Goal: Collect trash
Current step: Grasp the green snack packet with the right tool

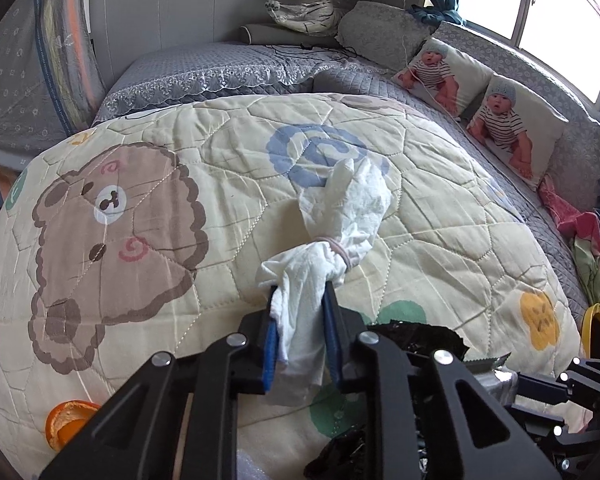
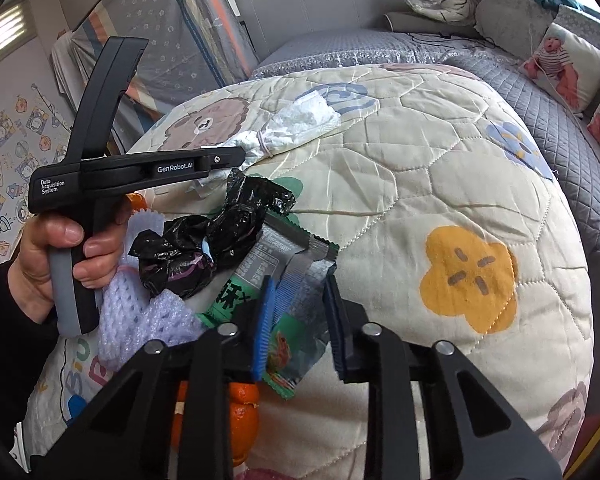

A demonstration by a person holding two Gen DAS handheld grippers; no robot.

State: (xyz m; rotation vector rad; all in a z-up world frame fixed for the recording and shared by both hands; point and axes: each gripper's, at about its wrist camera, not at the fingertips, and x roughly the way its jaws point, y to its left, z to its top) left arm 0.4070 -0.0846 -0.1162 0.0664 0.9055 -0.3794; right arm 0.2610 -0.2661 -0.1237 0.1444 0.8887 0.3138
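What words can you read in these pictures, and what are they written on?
"GenRobot.AI": white letters on the side of the black handheld left gripper.
"Data Acquisition System": small white print near that gripper's handle.
"BiU": coloured letters on the cream cartoon quilt, at the lower left; more letters below are cut off.
Green and silver snack wrapper: large white characters and fine print, too small and crumpled to read.

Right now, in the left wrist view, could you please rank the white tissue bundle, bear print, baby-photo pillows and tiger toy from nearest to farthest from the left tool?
1. White tissue bundle: gripped in the left tool.
2. Bear print: left, on quilt.
3. Baby-photo pillows: right.
4. Tiger toy: far headboard.
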